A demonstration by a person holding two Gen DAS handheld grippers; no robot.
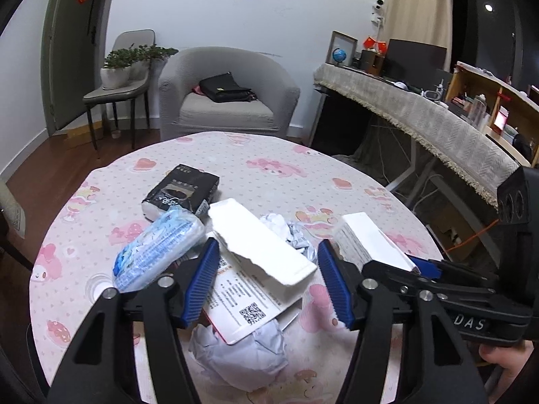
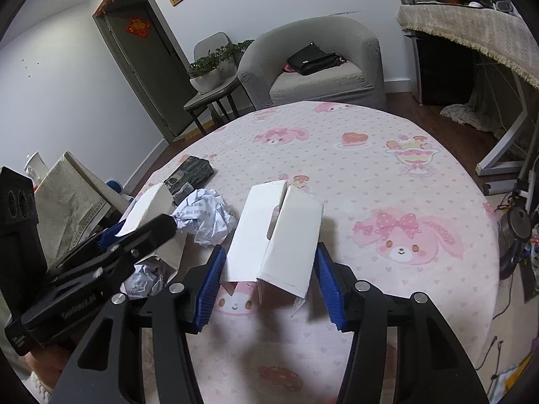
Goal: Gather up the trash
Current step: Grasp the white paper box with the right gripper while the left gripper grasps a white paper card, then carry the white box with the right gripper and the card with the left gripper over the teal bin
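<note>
The round table (image 2: 387, 175) under its pink cartoon cloth carries all the trash in 1 loose cluster, and both tongs work at its near edge.

The right tongs (image 2: 267, 286) stand open, blue pads spread to either side of a folded white carton (image 2: 279, 235). The carton lies straight ahead of them, its long axis running away along the fingers, its near end sitting between the pads; I cannot tell whether either pad touches it. Closing across its short width looks like the move in hand, and this arm is plainly the nearer 1 for it.

The left tongs (image 1: 267, 282) are also open, hanging over a torn white box (image 1: 259, 245) that lies slantwise, far end to their left, on a printed card (image 1: 242, 306) and a crumpled paper wad (image 1: 235, 360).

Left of those pads lie a blue tissue pack (image 1: 158, 249) and, beyond it, a black packet (image 1: 182, 192).

The left view alone shows the card, the near wad and the blue pack; the right view alone shows the carton's open fold and slot, and more clearly a second crumpled ball (image 2: 205, 219) to its left.
</note>
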